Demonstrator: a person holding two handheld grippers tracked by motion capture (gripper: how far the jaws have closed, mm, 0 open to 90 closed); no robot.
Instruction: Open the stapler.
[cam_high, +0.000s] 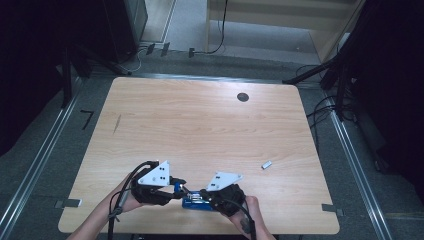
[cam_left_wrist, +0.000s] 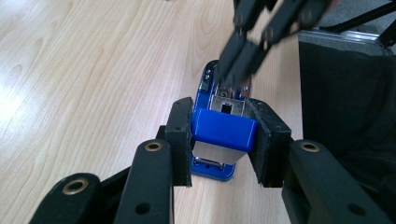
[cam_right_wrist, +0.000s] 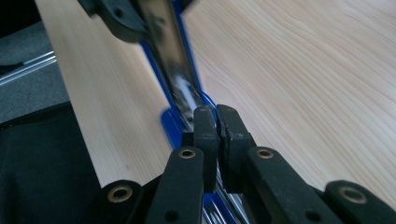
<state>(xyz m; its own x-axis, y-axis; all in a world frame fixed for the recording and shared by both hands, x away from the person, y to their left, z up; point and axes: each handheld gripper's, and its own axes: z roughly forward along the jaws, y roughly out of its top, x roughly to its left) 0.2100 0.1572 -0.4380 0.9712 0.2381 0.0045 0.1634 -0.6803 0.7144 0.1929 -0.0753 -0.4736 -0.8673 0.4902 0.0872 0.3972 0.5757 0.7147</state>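
Near the front edge of the wooden table (cam_high: 200, 120), a blue stapler (cam_left_wrist: 223, 135) lies between the person's two hands. Its blue rear end sits squeezed between the pads of the left gripper (cam_left_wrist: 224, 140), whose jaws stand partly apart and press on both sides. Over the stapler's shiny metal channel, the right gripper (cam_right_wrist: 217, 126) has its jaws pressed together, pad against pad. Farther right on the table lies a small strip of staples (cam_high: 266, 165).
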